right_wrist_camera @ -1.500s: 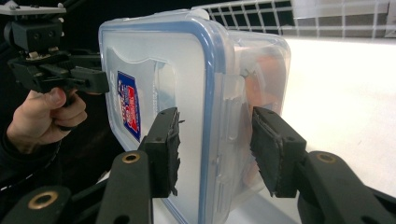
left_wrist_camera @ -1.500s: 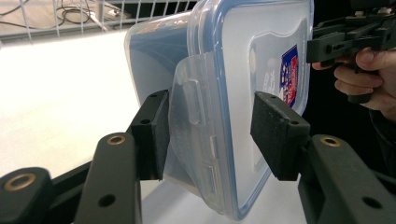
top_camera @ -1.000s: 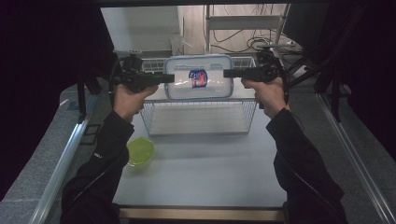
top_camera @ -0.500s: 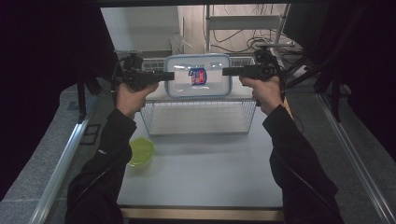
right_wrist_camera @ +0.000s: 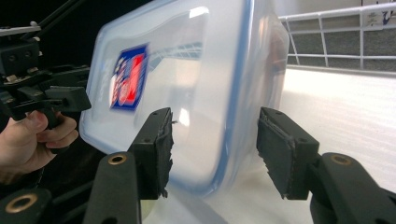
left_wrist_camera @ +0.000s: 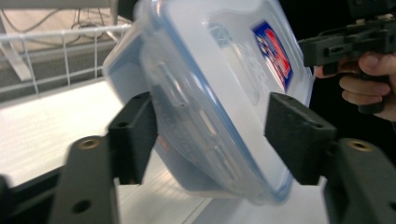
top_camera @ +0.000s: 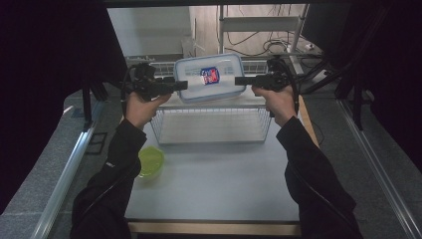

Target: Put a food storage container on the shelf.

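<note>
The left gripper (top_camera: pixel 183 85) and right gripper (top_camera: pixel 239 80) flank the tilted plastic container (top_camera: pixel 210 77). Both have just been opening, their jaws now apart around its ends, above the wire basket (top_camera: pixel 211 124).

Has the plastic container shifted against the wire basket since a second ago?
Yes. The plastic container now stands tilted toward the basket's far side, higher in the high view against the wire basket rim than before, when it lay over the basket's front part.
</note>
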A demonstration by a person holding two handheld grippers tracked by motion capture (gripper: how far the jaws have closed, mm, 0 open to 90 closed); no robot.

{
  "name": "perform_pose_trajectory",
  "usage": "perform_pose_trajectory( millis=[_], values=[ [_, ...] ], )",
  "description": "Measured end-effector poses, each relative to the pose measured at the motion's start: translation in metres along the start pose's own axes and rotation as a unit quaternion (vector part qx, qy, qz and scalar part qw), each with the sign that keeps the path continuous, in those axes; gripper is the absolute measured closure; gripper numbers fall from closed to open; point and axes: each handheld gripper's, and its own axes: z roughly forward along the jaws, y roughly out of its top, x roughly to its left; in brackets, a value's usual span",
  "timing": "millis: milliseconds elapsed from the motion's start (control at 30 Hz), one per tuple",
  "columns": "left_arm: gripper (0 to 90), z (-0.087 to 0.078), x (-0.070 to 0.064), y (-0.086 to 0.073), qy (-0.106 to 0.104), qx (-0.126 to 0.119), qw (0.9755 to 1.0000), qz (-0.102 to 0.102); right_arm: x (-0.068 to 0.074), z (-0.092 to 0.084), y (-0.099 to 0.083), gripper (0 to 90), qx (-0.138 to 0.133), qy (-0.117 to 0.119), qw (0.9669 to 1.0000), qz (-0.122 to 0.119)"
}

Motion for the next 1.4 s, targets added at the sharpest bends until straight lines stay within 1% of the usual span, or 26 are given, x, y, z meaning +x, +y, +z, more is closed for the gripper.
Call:
perform_pose_trajectory(
  millis=[67,133,200,300,367,400,433,467,533,633,667,700,800,833,867,900,933,967,1033,1067,1133,1167,1233,1267,1300,1400],
  values=[
    [30.3,0.001,0.003,-0.001,-0.007,-0.005,0.9999,-0.012,-0.001,0.002,-0.002,45.6,0.004,-0.002,1.0000,0.003],
    [29.9,0.002,0.005,-0.001,-0.008,-0.008,0.9998,-0.018,-0.001,0.004,-0.003,45.2,0.004,-0.003,1.0000,0.003],
    [28.8,0.002,0.006,-0.001,-0.006,-0.008,0.9998,-0.018,-0.002,0.003,-0.004,45.3,0.003,-0.001,1.0000,0.004],
    [25.7,0.003,0.006,-0.001,0.003,-0.013,0.9999,-0.008,-0.004,0.003,-0.005,45.2,-0.004,0.005,0.9999,0.012],
    [22.7,0.005,0.004,-0.002,0.013,-0.012,0.9998,0.010,-0.005,0.003,-0.005,43.9,-0.010,0.010,0.9998,0.017],
    [19.8,0.006,0.004,-0.002,0.018,-0.010,0.9997,0.012,-0.006,0.002,-0.006,42.7,-0.017,0.015,0.9995,0.022],
    [16.4,0.005,0.005,-0.003,0.021,-0.021,0.9995,0.012,-0.007,0.002,-0.006,41.3,-0.021,0.018,0.9993,0.026],
    [17.9,0.005,0.006,-0.003,0.026,-0.022,0.9993,0.013,-0.008,0.001,-0.006,43.4,-0.018,0.020,0.9993,0.028],
    [17.0,0.004,0.007,-0.003,0.032,-0.023,0.9991,0.019,-0.009,0.000,-0.007,43.4,-0.017,0.014,0.9996,0.018],
    [16.3,0.000,0.006,-0.005,0.040,-0.026,0.9986,0.024,-0.010,-0.001,-0.009,43.2,-0.021,0.014,0.9996,0.012],
    [16.4,-0.003,0.004,-0.005,0.044,-0.027,0.9983,0.029,-0.010,-0.001,-0.010,43.4,-0.022,0.013,0.9996,0.010],
    [17.0,-0.007,0.001,-0.006,0.046,-0.031,0.9977,0.040,-0.010,-0.002,-0.010,44.5,-0.025,0.012,0.9996,0.005],
    [25.2,-0.017,-0.009,-0.010,0.053,-0.040,0.9960,0.059,-0.008,-0.006,-0.011,48.9,-0.029,0.001,0.9995,-0.013],
    [30.7,-0.021,-0.013,-0.012,0.054,-0.043,0.9953,0.068,-0.007,-0.007,-0.012,51.7,-0.029,-0.002,0.9993,-0.022],
    [34.8,-0.023,-0.016,-0.014,0.055,-0.044,0.9949,0.072,-0.005,-0.009,-0.013,53.4,-0.027,-0.013,0.9989,-0.036],
    [38.5,-0.025,-0.020,-0.016,0.055,-0.045,0.9946,0.076,-0.004,-0.010,-0.013,55.6,-0.027,-0.019,0.9985,-0.043],
    [44.4,-0.027,-0.023,-0.019,0.054,-0.043,0.9945,0.079,-0.002,-0.012,-0.014,60.3,-0.029,-0.026,0.9979,-0.052],
    [49.0,-0.028,-0.026,-0.021,0.050,-0.040,0.9947,0.080,0.000,-0.013,-0.016,64.4,-0.030,-0.031,0.9973,-0.060],
    [59.9,-0.027,-0.030,-0.027,0.040,-0.023,0.9956,0.081,0.003,-0.016,-0.020,73.6,-0.029,-0.040,0.9960,-0.074],
    [67.5,-0.026,-0.031,-0.029,0.040,-0.016,0.9956,0.083,0.005,-0.016,-0.023,78.0,-0.029,-0.037,0.9953,-0.085],
    [76.7,-0.021,-0.033,-0.033,0.033,-0.001,0.9960,0.083,0.008,-0.016,-0.027,83.2,-0.027,-0.034,0.9945,-0.095],
    [78.9,-0.016,-0.033,-0.035,0.030,0.006,0.9962,0.082,0.009,-0.015,-0.028,84.5,-0.025,-0.032,0.9943,-0.099],
    [81.9,-0.008,-0.033,-0.037,0.042,0.016,0.9953,0.086,0.012,-0.011,-0.032,86.2,-0.015,-0.027,0.9936,-0.109],
    [82.4,-0.004,-0.032,-0.037,0.047,0.019,0.9950,0.087,0.013,-0.009,-0.032,86.6,-0.010,-0.028,0.9931,-0.113],
    [83.2,-0.001,-0.031,-0.037,0.046,0.019,0.9948,0.089,0.015,-0.006,-0.033,86.8,-0.006,-0.031,0.9926,-0.117],
    [83.7,0.005,-0.029,-0.035,0.062,0.020,0.9938,0.090,0.017,0.000,-0.033,86.9,0.001,-0.037,0.9913,-0.127]
  ],
)
